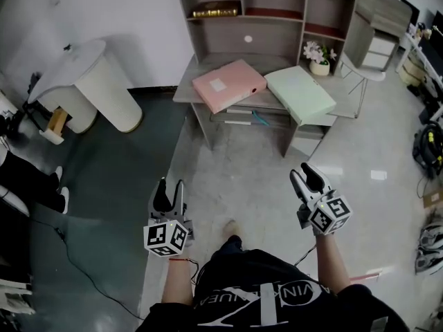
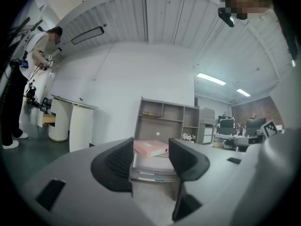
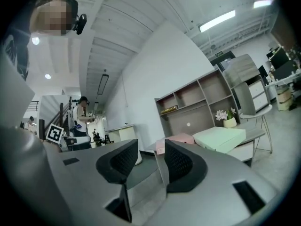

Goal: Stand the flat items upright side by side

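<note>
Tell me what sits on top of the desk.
A pink box file and a green box file lie flat on the desk, a flower pot behind. The surface beneath them is covered.

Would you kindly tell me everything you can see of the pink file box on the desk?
The pink file box is a flat rectangular case that looks like stiff board or plastic. A pale square label sits on its top face, and there is a small dark spot on its near spine. It lies closed and flat, turned at an angle, on the grey desk below the shelves, left of the green file box. Whether the two boxes touch is unclear.
</note>
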Motion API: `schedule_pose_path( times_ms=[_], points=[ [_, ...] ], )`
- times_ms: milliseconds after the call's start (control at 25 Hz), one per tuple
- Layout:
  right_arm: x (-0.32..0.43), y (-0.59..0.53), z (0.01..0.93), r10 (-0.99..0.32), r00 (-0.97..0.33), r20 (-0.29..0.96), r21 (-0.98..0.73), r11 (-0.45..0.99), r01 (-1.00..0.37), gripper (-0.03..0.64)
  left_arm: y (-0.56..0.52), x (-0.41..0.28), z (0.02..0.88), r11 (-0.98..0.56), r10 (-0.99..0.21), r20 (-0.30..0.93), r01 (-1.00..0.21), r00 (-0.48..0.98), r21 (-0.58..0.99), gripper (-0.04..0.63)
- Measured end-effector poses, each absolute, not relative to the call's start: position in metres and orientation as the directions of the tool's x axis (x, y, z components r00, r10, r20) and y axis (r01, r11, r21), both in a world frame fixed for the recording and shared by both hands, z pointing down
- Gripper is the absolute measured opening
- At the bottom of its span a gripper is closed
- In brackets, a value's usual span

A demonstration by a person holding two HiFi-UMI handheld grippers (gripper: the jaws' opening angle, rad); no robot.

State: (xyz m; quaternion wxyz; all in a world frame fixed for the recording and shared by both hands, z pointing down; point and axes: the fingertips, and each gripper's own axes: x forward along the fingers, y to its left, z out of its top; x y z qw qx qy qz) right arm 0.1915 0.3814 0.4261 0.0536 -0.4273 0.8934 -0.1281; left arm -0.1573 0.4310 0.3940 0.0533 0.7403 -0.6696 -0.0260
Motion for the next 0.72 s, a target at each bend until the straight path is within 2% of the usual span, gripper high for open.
schedule_pose_path(
  times_ms=[480,720],
  points=[
    [0.15,0.293,0.445,-0.817,-0.57,0.086,-0.273,0.531,-0.802,0.192,0.311,-0.198,0.413,-0.171,-0.978,0.09,-0.974,0.185,0.147,0.219],
    [0.127,0.253,0.451,-0.844,-0.531,0.076,-0.283,0.493,-0.823,0.192,0.255,-0.215,0.412,-0.242,-0.964,0.071,-0.959,0.255,0.147,0.219]
  ],
)
